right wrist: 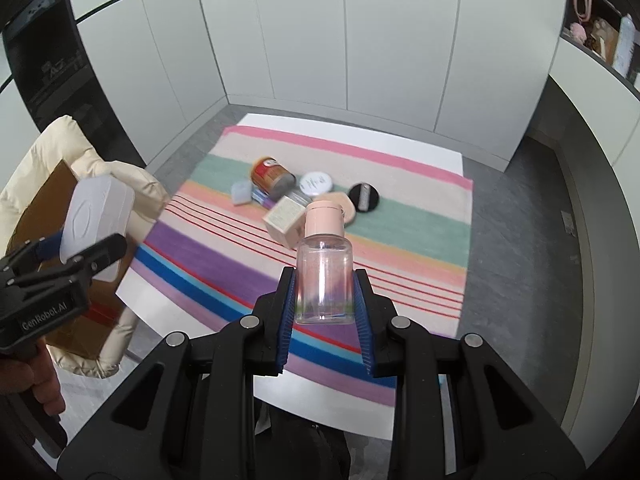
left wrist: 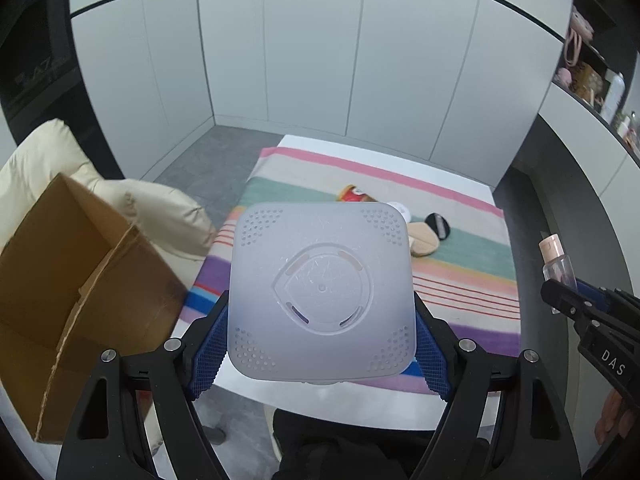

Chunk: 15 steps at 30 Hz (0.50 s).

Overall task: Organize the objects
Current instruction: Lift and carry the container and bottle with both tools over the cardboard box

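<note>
Left gripper (left wrist: 320, 344): its jaws stand wide and are closed on a frosted white square case (left wrist: 320, 292), which is clamped at its two side edges by the blue pads. The case fills the centre of the left wrist view and is held above the near edge of the table.

Why held so: the case is broad and flat, so a wide grip across its sides is judged to be the only steady one.

Right gripper (right wrist: 323, 292): its jaws are narrow and are closed on a clear bottle with a pink cap (right wrist: 324, 264). The bottle is held upright, cap on top, at the centre of the right wrist view. It appears nearly empty.

Cardboard box (left wrist: 76, 280): it is seen at the left of the left wrist view, open, on a cream padded chair (left wrist: 132, 208). Nothing can be made out inside it; its bottom is not fully shown.

Probable purpose: both things are carried off the cloth, and the box is judged to be the place for them.

Striped cloth (right wrist: 400, 208): it is spread on the white table (right wrist: 320, 404).

Things left on the cloth: a red can (right wrist: 269, 174) lying on its side, a small carton (right wrist: 286, 220), a round white lid (right wrist: 316, 183), a black puff (right wrist: 364, 197) and a small pale blue case (right wrist: 241, 192), grouped in the upper middle of the right wrist view.

Task state: much is judged to remain.
</note>
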Tool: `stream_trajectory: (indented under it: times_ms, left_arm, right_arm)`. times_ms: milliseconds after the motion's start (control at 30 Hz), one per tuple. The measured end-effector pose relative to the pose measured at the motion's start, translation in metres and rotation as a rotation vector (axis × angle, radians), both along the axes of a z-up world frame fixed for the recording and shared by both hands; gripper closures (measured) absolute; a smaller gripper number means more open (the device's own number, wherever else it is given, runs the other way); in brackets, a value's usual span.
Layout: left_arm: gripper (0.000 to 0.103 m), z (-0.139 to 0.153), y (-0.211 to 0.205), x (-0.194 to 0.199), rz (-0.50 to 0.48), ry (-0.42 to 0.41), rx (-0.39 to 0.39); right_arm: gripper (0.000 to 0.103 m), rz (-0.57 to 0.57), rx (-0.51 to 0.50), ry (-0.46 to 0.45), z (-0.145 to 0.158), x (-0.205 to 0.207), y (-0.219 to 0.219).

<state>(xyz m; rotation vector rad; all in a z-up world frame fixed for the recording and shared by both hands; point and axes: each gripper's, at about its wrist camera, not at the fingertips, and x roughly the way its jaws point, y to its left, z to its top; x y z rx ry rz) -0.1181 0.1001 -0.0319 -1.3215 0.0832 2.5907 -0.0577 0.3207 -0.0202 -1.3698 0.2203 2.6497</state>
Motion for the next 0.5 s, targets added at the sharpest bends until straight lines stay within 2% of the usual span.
stream_trajectory:
  times_ms: [233, 500]
  left_arm:
    - [0.021, 0.004, -0.025, 0.002, 0.017, 0.052, -0.031]
    - [0.021, 0.006, -0.063, 0.001, 0.083, 0.072, -0.029]
  right_arm:
    - [0.074, 0.053, -0.001, 0.000, -0.004, -0.018, -0.030]
    - [0.074, 0.122, 0.012, 0.005, -0.007, -0.037, -0.064]
